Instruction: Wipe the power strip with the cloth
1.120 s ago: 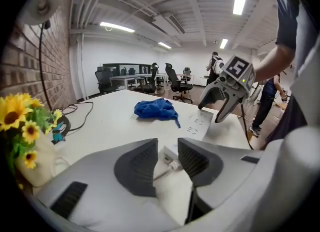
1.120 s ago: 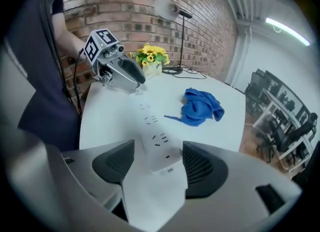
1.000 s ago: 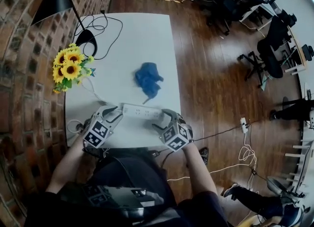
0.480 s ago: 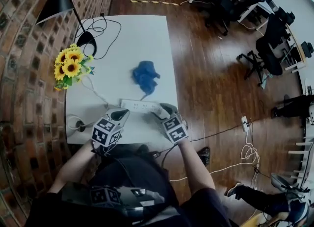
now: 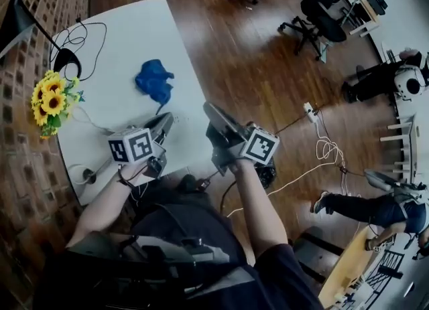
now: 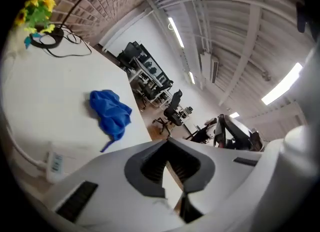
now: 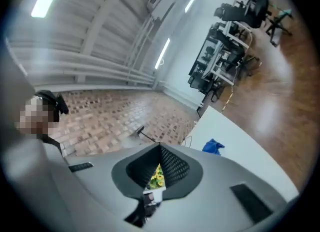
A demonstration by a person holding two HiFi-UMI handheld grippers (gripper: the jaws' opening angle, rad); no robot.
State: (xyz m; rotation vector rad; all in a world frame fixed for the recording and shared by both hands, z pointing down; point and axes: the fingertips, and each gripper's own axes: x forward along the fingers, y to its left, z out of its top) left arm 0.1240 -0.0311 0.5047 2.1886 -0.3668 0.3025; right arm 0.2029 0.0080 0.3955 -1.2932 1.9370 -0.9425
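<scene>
The left gripper (image 5: pixel 163 124) and right gripper (image 5: pixel 210 110) are both closed and empty, held by the white counter's (image 5: pixel 127 37) near edge. The crumpled blue cloth (image 5: pixel 154 81) lies mid-counter, apart from the white plastic power strip (image 6: pixel 56 163).

Setting: an open-plan office is showing in all three views.
Seating: black swivel office chairs (image 5: pixel 315 17) are standing by rows of dark workstation desks (image 6: pixel 150 71).
Floor: a dark wooden plank floor (image 5: pixel 255 54) is stretching across the room.
Wall: a red brick wall (image 5: pixel 23 175) is running beside a white rectangular table (image 5: pixel 120 41).
Lighting: long ceiling strip lights (image 6: pixel 176 30) are glowing overhead.
</scene>
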